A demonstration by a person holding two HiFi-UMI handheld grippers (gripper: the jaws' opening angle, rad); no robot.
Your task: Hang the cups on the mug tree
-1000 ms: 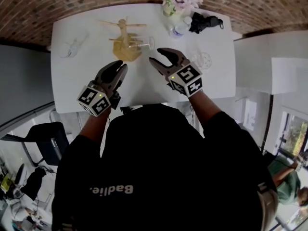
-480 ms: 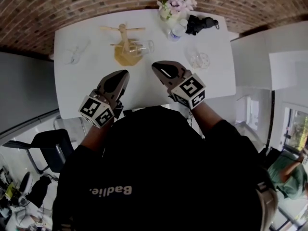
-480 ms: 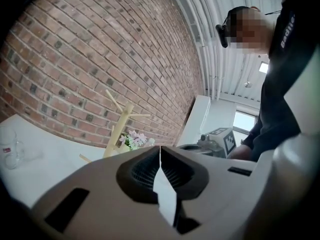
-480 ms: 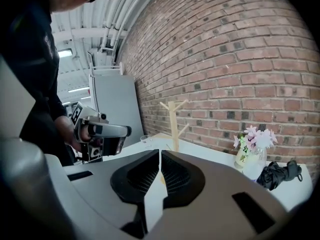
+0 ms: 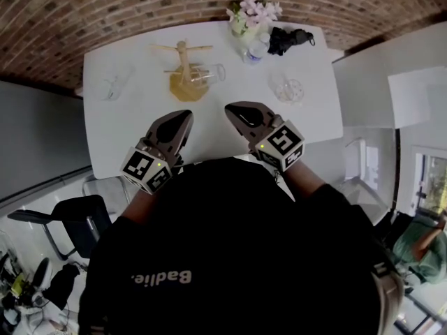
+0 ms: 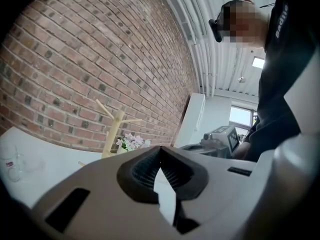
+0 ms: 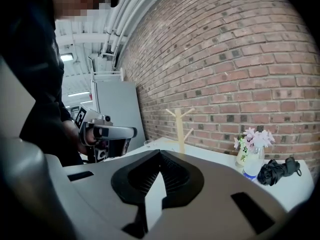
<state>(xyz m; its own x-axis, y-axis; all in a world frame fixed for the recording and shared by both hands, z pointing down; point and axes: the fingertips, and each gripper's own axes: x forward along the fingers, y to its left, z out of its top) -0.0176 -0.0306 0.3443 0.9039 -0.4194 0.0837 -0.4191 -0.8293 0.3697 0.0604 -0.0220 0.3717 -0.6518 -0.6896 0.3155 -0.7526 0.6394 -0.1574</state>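
Holding them over the near edge of the table [image 5: 115, 135], you have the left tool [image 5: 185, 116] and the right tool [image 5: 231, 108] empty, their jaws just closed tip to tip. Beyond them, the right cup [image 5: 288, 88] and the left cup [image 5: 115, 83] stand well apart. The third cup [image 5: 210, 72] is right against the mug tree [image 5: 184, 61]. Flowers [image 5: 251, 11] stand at the far edge.

wooden mug tree [image 5: 185, 72], clear glass cups [image 5: 207, 73]

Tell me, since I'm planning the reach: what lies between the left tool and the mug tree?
Nothing but bare table, as the head view shows.
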